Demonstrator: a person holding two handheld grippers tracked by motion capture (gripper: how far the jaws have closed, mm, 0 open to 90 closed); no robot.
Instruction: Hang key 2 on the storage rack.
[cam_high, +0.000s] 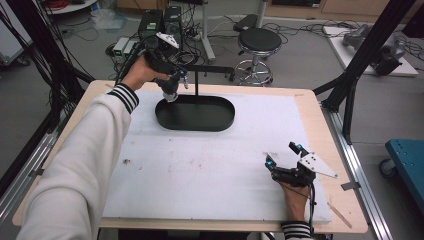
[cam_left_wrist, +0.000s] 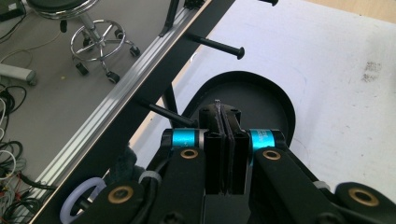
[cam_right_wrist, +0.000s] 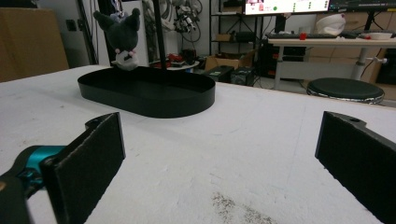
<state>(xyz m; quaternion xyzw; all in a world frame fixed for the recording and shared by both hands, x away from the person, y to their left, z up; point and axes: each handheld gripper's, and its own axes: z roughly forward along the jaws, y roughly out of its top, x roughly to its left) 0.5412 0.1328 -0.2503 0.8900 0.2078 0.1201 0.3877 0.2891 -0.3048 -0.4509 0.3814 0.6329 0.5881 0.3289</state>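
Up at the far-left end of the black oval tray (cam_high: 195, 114), the left tongs (cam_high: 171, 95) are clenched on the thin loop of a small dark plush toy (cam_right_wrist: 122, 32) dangling above the tray. Meanwhile the right tongs (cam_high: 282, 159) rest released on the white surface (cam_high: 210, 170).

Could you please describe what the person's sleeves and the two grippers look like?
Both arms wear white sleeves with black-and-white striped cuffs. Each gripper is black: the left gripper has teal bands behind its flat black jaws and brass-coloured pivot rings; the right gripper has the same teal accents, a grey three-cornered plate on top and a black cable trailing back along the wrist.
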